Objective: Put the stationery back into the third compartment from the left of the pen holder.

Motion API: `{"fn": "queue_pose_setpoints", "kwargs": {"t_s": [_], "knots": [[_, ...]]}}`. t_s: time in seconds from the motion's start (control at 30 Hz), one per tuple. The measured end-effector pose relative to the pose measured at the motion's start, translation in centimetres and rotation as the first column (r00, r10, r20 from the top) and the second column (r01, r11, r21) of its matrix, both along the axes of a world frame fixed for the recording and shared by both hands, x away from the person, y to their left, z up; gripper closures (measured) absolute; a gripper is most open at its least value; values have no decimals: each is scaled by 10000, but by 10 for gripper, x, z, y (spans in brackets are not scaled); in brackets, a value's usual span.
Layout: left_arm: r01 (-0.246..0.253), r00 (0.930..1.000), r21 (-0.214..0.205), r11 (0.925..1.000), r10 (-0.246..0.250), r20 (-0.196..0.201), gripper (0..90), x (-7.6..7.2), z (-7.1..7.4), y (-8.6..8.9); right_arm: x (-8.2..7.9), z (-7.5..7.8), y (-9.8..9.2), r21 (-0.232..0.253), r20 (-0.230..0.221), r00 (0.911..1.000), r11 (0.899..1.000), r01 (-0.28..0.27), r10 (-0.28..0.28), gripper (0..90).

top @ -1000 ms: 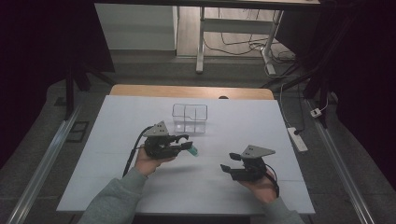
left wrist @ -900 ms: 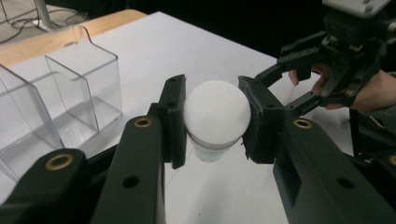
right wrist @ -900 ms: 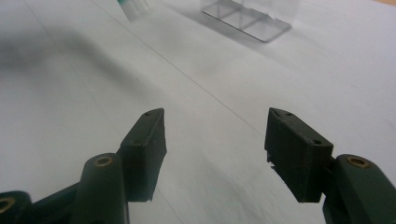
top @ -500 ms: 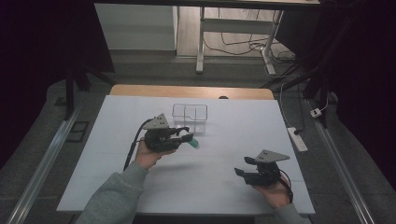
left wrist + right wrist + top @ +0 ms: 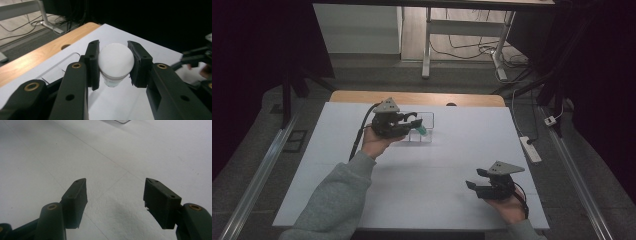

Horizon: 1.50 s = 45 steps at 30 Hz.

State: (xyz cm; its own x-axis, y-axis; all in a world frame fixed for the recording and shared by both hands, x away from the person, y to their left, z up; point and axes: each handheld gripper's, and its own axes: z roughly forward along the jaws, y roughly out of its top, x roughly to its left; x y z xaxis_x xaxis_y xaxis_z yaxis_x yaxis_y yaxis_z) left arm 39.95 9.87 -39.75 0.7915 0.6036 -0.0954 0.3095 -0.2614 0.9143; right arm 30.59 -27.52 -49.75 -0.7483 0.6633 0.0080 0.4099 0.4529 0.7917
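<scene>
While the left hand-held gripper (image 5: 113, 63) clamps a bulb (image 5: 115, 62) above the clear box (image 5: 422, 131), slippage might drop it; right hand-held gripper (image 5: 115, 202) open, empty.

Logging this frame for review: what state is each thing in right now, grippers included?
Left gripper: shut on the bulb, raised by the clear box.
Bulb: clamped between both pads, white dome toward the camera, off the table.
Clear box: upright on the table, open-topped; contents cannot be told.
Right gripper: open, nothing between the pads, low over the table.
</scene>
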Motion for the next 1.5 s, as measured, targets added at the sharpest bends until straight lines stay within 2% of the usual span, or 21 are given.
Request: {"fn": "queue_pose_setpoints", "kwargs": {"t_s": [0.1,0.2,0.4,0.5,0.67,0.83,0.87,0.9,0.93,1.03,1.13,1.4,1.43,1.5], "knots": [[-124,9999,302,9995,122,60,637,12,1,-6,1,0,0,-32,4,10000,10000,2,-2,351],[-281,9995,534,9982,288,-107,637,26,-1,-12,1,0,0,-53,-9,10000,10000,-4,4,350],[-595,9968,606,9964,625,-490,637,48,-8,-16,1,-1,1,-75,-7,10000,10000,-5,5,351],[-703,9956,832,9940,751,-562,637,55,-11,-19,2,-1,1,-98,-40,10000,9999,-22,21,350],[-754,9929,820,9938,824,-860,636,63,-19,-23,3,-2,2,-134,-53,10000,9999,-69,68,350],[-819,9907,1181,9896,938,-985,627,69,-27,-30,3,-1,2,-107,-35,10000,9999,-63,63,349],[-715,9902,1081,9916,836,-1120,598,70,-28,-30,3,-1,2,-101,-31,10000,9999,-67,66,349],[-713,9879,1065,9918,849,-1301,475,70,-28,-30,3,-1,2,-105,-37,10000,9999,-70,70,348],[-755,9865,1132,9907,908,-1365,391,69,-28,-29,3,-1,2,-114,-40,10000,9999,-73,73,349],[-619,9888,1265,9900,781,-1272,315,64,-24,-25,3,-2,2,-108,-41,10000,9999,-84,83,348],[-616,9916,1432,9878,770,-1042,316,56,-22,-18,3,-2,2,-131,-75,9999,9999,-86,85,347],[-270,9938,1577,9871,436,-1027,320,31,-27,4,3,-2,2,-203,1,10000,9998,-54,54,347],[-261,9936,1574,9872,430,-1048,319,26,-29,7,3,-2,2,-210,-5,10000,9998,-48,48,347],[-173,9921,1283,9916,329,-1210,321,15,-32,15,3,-2,2,-181,-16,10000,9998,-11,11,347]]}}
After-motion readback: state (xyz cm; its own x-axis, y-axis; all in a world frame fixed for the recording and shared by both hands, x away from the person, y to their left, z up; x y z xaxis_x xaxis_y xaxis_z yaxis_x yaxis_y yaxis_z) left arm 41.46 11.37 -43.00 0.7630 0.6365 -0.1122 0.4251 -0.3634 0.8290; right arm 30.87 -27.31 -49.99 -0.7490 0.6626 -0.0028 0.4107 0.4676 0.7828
